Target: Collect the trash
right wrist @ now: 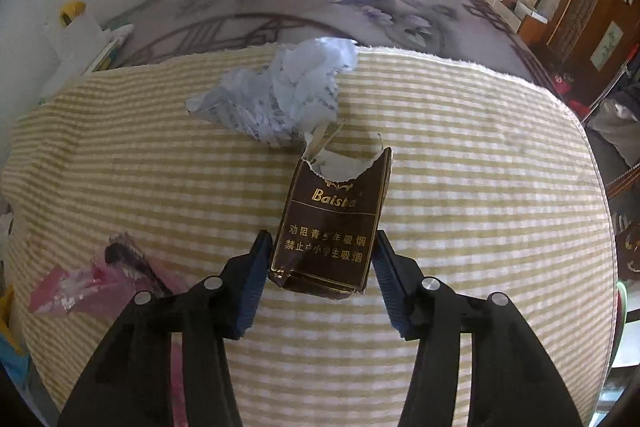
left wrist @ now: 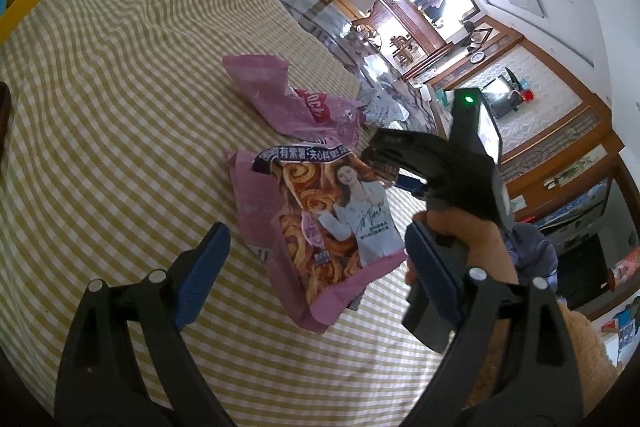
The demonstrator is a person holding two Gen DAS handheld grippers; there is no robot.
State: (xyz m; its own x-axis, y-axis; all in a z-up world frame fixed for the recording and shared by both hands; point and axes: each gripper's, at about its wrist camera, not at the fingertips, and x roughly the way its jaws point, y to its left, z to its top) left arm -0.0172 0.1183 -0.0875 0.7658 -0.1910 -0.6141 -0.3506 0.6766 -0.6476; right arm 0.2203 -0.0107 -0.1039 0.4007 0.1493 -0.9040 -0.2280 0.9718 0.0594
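**Both claws over trash on the checked cloth**

Nearest my lens, the left gripper (left wrist: pixel 316 267) gapes wide above the checked cloth (left wrist: pixel 120 107), gripping nothing; the pink snack wrapper (left wrist: pixel 320 235) lies on that cloth between its fingers. My right gripper (right wrist: pixel 322 267) stands at a narrower gap, straddling the brown cigarette pack (right wrist: pixel 332 223) on the cloth; whether the pads touch it, I cannot tell. Crumpled paper (right wrist: pixel 280 95) sits just beyond the pack.

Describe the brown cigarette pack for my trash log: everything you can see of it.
The brown cigarette pack is a soft, glossy, crumpled paper pack with gold "Baisha" lettering and Chinese warning text. Its top is torn open, showing pale lining. It lies on the checked cloth, between the right gripper's blue pads; contact is unclear. Crumpled paper lies just beyond.
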